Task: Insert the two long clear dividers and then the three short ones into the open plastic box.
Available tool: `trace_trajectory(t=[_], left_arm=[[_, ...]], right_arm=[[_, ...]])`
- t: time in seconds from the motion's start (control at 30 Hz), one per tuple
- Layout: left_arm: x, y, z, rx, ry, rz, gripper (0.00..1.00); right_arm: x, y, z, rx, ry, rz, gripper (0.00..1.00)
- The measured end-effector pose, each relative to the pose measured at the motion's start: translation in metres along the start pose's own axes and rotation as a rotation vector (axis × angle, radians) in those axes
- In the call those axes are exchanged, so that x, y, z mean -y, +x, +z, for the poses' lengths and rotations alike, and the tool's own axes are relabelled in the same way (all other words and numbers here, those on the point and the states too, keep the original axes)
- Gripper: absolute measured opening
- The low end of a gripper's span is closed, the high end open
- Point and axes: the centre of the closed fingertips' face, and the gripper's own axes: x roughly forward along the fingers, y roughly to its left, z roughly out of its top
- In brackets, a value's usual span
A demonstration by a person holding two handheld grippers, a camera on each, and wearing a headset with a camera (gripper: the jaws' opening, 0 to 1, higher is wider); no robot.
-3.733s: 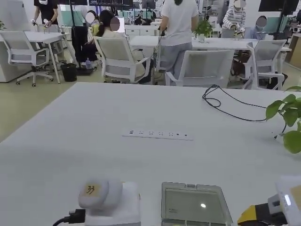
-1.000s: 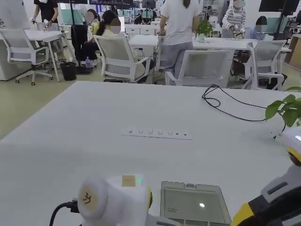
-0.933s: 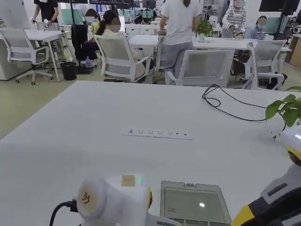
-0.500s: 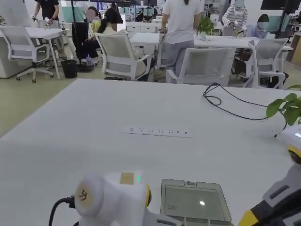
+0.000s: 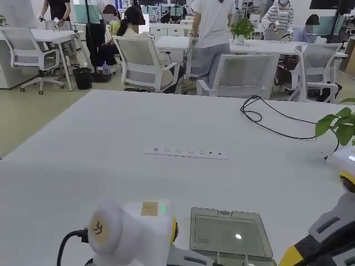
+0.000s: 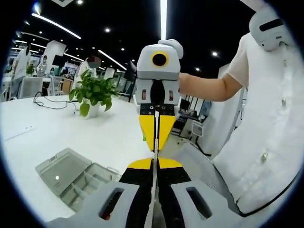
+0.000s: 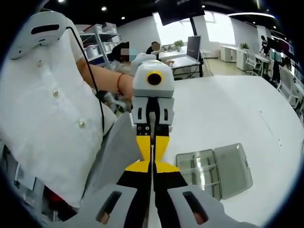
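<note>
Readable marks: the round end cap (image 5: pixel 104 229) of the left gripper (image 6: pixel 154 166) carries an orange mark that looks like "33", though the reading is uncertain.
Sticker: a tan label (image 5: pixel 148 208) sits on top of the same gripper, with a green light (image 5: pixel 163 209) just beside it. The writing on it is too small to read.
Lid print: there is faint lettering near the lid's lower-left corner in the head view, not legible.
Plastic box (image 5: pixel 230 235): it lies open on the white table (image 5: pixel 111 144), close to the person's edge and between the two grippers in the head view.
Box axis: the long side runs left to right in the head view, parallel to the power strip (image 5: pixel 186 152) set in the table well beyond it.
Box facing: the lid is folded flat away from the person, with its latch tab on the far edge. The base tray lies on the person's side.
Dividers (image 7: pixel 198 176): thin clear walls cross the base tray, but the count cannot be told.
Left gripper fingers: clenched, the jaws meeting along a thin seam.
Right gripper (image 7: pixel 152 167) fingers: clenched in the same way.
Gripper relation: they are held nose to nose, yellow tips touching, above the near table edge beside the box.
Surroundings: a black cable (image 5: pixel 272 119) and a potted plant (image 5: pixel 338 124) are at the far right.
</note>
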Motion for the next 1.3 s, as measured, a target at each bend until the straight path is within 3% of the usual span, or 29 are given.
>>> trace_trajectory(t=[0.43,0.7,0.97,1.2,1.3], left_arm=[[-0.004,-0.006,-0.005,-0.009,-0.002,0.035,0.08],[-0.011,-0.018,-0.012,-0.024,-0.001,0.083,0.15],[-0.023,-0.033,-0.02,-0.041,0.0,0.15,0.27],[-0.036,-0.046,-0.033,-0.069,0.002,0.213,0.49],[-0.041,-0.052,-0.04,-0.091,0.007,0.231,0.53]], right_arm=[[-0.002,-0.003,0.0,-0.003,0.0,-0.024,0.03],[0.007,-0.013,-0.007,-0.005,0.012,-0.075,0.03],[0.022,-0.018,-0.021,-0.04,0.025,-0.129,0.03],[0.04,-0.02,-0.031,-0.064,0.032,-0.17,0.03],[0.048,-0.019,-0.037,-0.096,0.024,-0.193,0.03]])
